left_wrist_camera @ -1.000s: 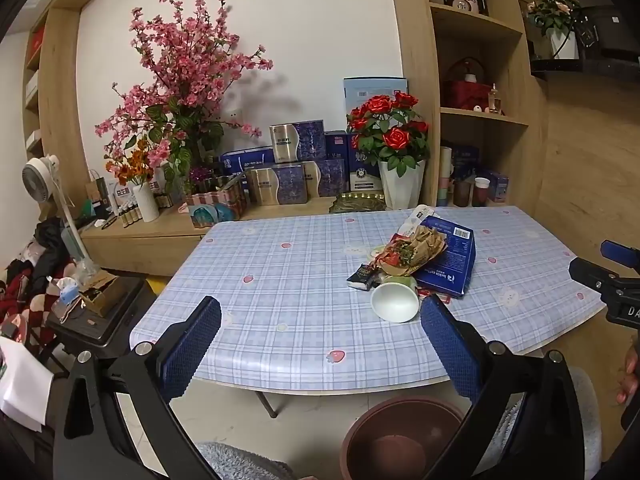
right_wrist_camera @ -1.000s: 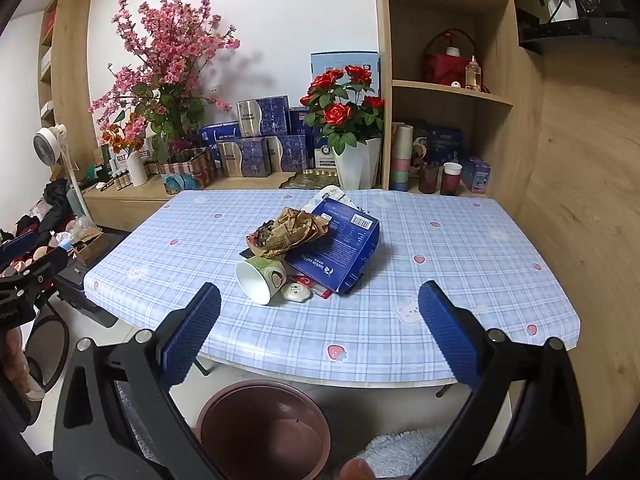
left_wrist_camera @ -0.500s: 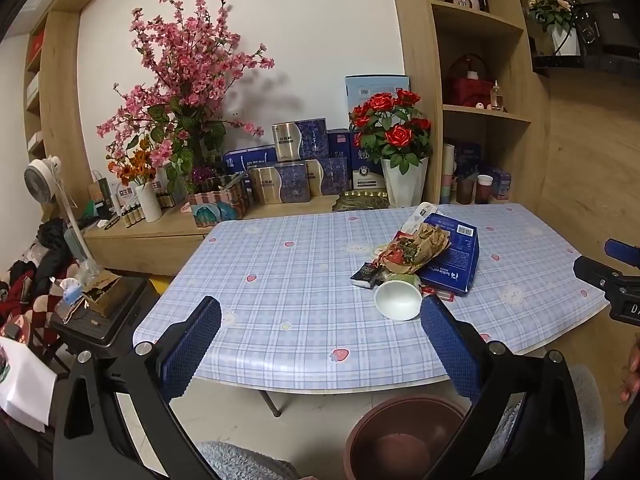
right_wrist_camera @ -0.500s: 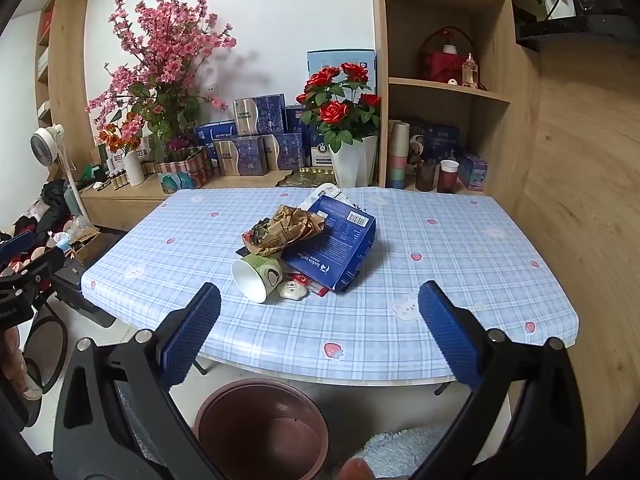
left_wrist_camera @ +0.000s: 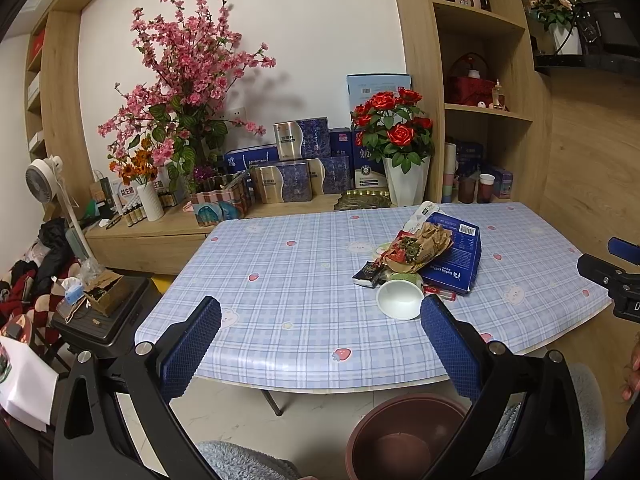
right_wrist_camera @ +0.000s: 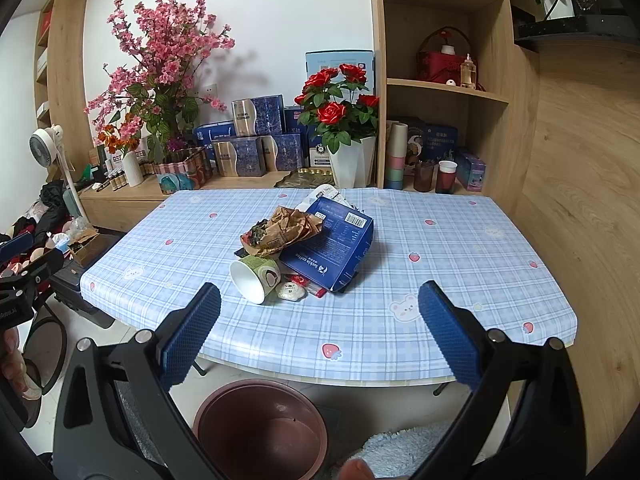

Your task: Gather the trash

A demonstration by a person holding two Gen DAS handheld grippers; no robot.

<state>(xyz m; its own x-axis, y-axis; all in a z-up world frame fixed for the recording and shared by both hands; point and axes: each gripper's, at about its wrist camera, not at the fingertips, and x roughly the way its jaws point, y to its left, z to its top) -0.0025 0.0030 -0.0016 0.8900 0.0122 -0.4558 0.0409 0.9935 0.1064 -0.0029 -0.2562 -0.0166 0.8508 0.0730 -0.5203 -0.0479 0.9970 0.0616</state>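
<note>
Both the left gripper (left_wrist_camera: 320, 336) and the right gripper (right_wrist_camera: 319, 326) (jaws spread wide, holding nothing) hover short of the trash pile (right_wrist_camera: 304, 248), above the bin (right_wrist_camera: 262, 428).

We see trash piled mid-surface (right_wrist_camera: 460, 240): cup (right_wrist_camera: 256, 278) on its side in front, crumpled paper (right_wrist_camera: 286, 229) behind it, box (right_wrist_camera: 336, 250) right of both. Bin (right_wrist_camera: 260, 428) on floor before the surface.

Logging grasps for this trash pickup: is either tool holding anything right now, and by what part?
Nothing is held. The left tool and right tool are both open and empty, short of the table, where the paper cup and blue box lie untouched.
</note>
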